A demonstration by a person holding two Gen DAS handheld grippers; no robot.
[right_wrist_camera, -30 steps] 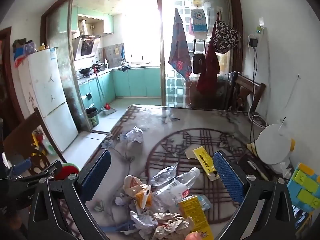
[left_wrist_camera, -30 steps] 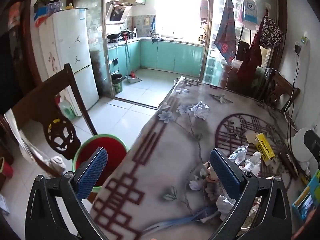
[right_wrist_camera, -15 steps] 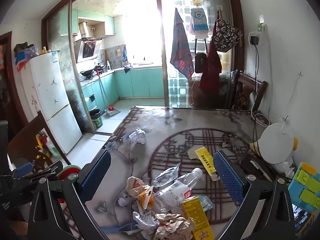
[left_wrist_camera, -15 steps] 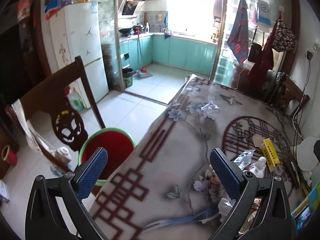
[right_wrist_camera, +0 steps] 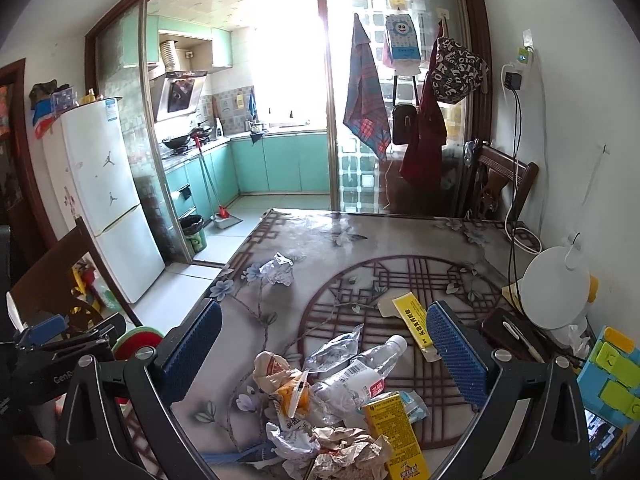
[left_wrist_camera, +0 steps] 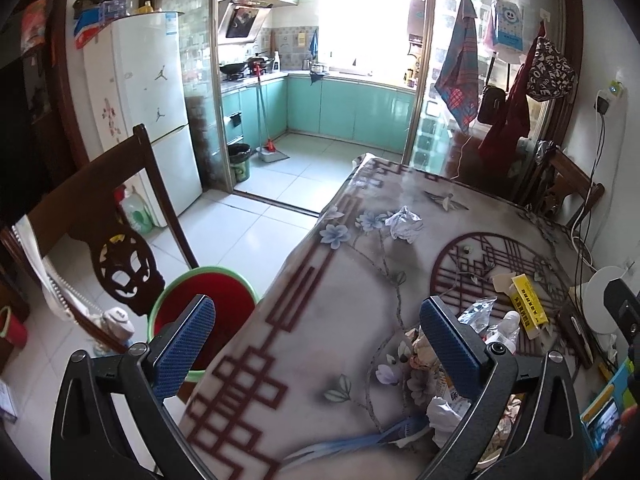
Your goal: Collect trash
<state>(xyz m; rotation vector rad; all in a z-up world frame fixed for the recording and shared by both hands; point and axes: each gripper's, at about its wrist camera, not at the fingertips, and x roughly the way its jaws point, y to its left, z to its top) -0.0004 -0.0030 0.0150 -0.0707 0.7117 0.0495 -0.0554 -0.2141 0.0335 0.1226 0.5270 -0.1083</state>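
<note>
A heap of trash lies at the near end of the patterned table [right_wrist_camera: 360, 240]: a clear plastic bottle [right_wrist_camera: 356, 380], a yellow carton [right_wrist_camera: 396, 432], crumpled wrappers [right_wrist_camera: 348, 452] and a clear plastic bag [right_wrist_camera: 332, 354]. A flat yellow box [right_wrist_camera: 412, 320] lies further in, and a crumpled paper ball [right_wrist_camera: 278, 270] sits near the left edge. My right gripper [right_wrist_camera: 324, 352] is open above the heap, empty. My left gripper [left_wrist_camera: 316, 340] is open and empty over the table's left edge, the paper ball [left_wrist_camera: 404, 222] ahead of it. A red bin with a green rim [left_wrist_camera: 200, 304] stands on the floor beside the table.
A dark wooden chair [left_wrist_camera: 108, 216] stands left of the bin. On the table's right side are a white round lamp [right_wrist_camera: 556, 288], a phone [right_wrist_camera: 508, 332] and coloured blocks [right_wrist_camera: 612, 376]. A second chair [right_wrist_camera: 500, 184] is at the far end. A fridge [left_wrist_camera: 148, 112] and kitchen lie beyond.
Both grippers have tilted up and drawn back a little, so more of the room shows. Both stay open and empty; the trash has not moved.
</note>
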